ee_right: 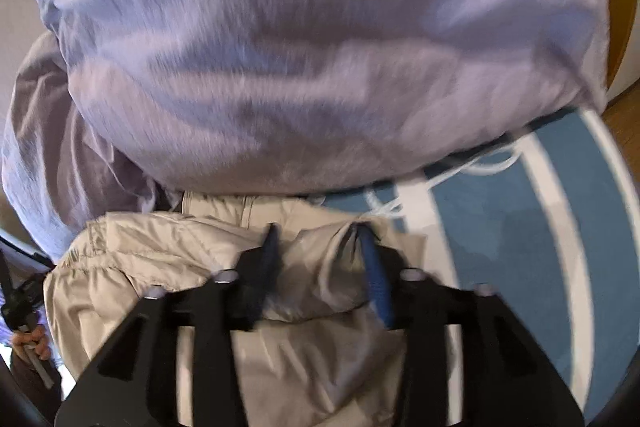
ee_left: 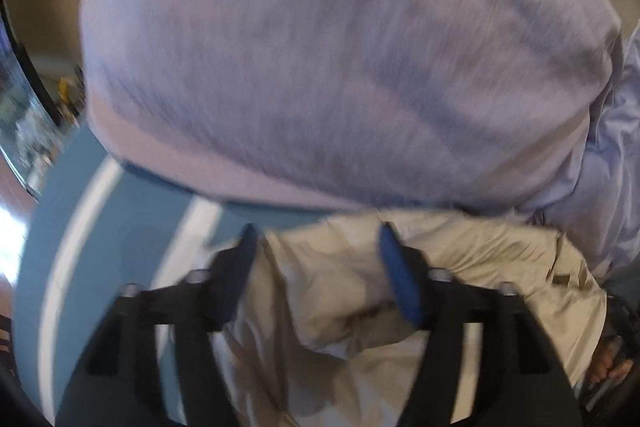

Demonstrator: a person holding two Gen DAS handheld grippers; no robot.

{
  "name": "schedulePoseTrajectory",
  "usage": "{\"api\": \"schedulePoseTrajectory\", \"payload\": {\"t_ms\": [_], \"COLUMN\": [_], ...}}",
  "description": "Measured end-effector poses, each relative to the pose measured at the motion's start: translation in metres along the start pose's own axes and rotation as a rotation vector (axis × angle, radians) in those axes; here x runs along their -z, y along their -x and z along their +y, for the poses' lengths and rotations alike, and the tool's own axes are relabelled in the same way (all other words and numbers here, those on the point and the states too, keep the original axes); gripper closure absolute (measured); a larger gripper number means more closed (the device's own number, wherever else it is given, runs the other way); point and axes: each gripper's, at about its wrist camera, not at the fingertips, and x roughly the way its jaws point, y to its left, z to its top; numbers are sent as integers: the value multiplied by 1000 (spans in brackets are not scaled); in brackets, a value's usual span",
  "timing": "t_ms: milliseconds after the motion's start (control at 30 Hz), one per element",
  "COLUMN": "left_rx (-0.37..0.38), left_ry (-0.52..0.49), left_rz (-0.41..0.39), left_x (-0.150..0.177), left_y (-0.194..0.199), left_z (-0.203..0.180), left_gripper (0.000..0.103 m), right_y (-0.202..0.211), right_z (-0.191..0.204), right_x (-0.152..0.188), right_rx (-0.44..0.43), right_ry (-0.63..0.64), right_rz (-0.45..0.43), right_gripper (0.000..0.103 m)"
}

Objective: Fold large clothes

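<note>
A crumpled beige garment [ee_left: 352,291] [ee_right: 160,255] lies on a blue mat with white stripes [ee_left: 140,219] [ee_right: 500,227]. Behind it sits a big lavender garment [ee_left: 320,67] [ee_right: 300,67], bulging and blurred. My left gripper [ee_left: 318,229] is open just over the beige cloth's left edge, its blue pads standing apart from the fabric between them. Over the beige cloth's right end my right gripper [ee_right: 317,229] is also open; a raised fold sits between its fingers without being pinched.
A white cord [ee_right: 472,171] trails from under the lavender garment onto the mat. A person's hand [ee_right: 32,343] [ee_left: 612,367] holds each opposite gripper at the frame edges. Wooden floor [ee_right: 624,119] borders the mat.
</note>
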Motion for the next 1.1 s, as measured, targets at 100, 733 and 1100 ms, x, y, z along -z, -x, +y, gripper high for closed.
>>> {"api": "schedulePoseTrajectory", "payload": {"t_ms": [100,733,1100], "left_rx": [5,100,74], "left_ry": [-18,-278,-277], "left_rz": [-32,12,-10], "left_x": [-4,80,80], "left_y": [17,27,10], "left_z": [-4,-105,-114], "left_gripper": [32,31,30], "right_y": [19,-39,-46], "right_z": [10,154,153], "right_x": [0,78,60], "right_rx": [-16,-37,2], "right_ry": [41,434,408], "right_rz": [-21,184,103], "right_gripper": [49,50,99]}}
